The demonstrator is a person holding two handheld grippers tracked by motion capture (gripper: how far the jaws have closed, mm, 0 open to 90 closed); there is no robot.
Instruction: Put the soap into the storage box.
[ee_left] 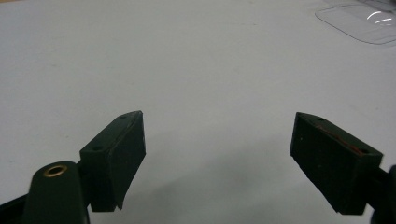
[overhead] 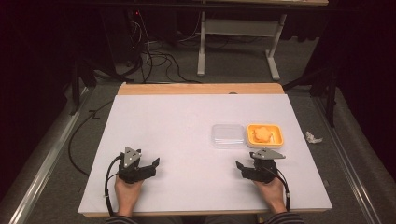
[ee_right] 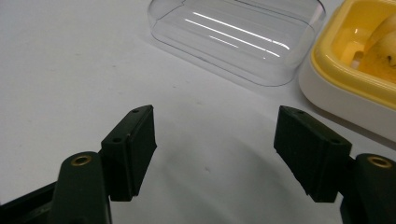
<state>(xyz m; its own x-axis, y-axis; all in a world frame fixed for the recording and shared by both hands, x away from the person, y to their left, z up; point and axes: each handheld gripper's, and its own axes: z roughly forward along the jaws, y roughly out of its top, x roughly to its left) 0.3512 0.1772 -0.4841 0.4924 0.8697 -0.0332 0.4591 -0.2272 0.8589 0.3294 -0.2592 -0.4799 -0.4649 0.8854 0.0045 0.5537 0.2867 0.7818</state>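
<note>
A clear plastic lid point(overhead: 227, 135) lies on the white tabletop point(overhead: 177, 121), and a yellow tray point(overhead: 279, 140) holding a pale orange food piece point(overhead: 261, 134) sits right beside it. My right gripper point(overhead: 250, 161) rests just in front of them, jaws apart with only bare table between them point(ee_right: 215, 116). In the right gripper view the lid point(ee_right: 238, 37) is ahead and the tray point(ee_right: 336, 70) with its food point(ee_right: 378, 51) is at the right. My left gripper point(overhead: 145, 161) rests at the near left, open and empty point(ee_left: 217, 121); the lid point(ee_left: 364, 21) shows far off.
The table's wooden far edge point(overhead: 201, 88) borders a carpeted floor with cables point(overhead: 154, 60) and a desk frame point(overhead: 238, 42). A crumpled white scrap point(overhead: 313, 137) lies on the floor to the right. A hand holds each gripper near the front edge.
</note>
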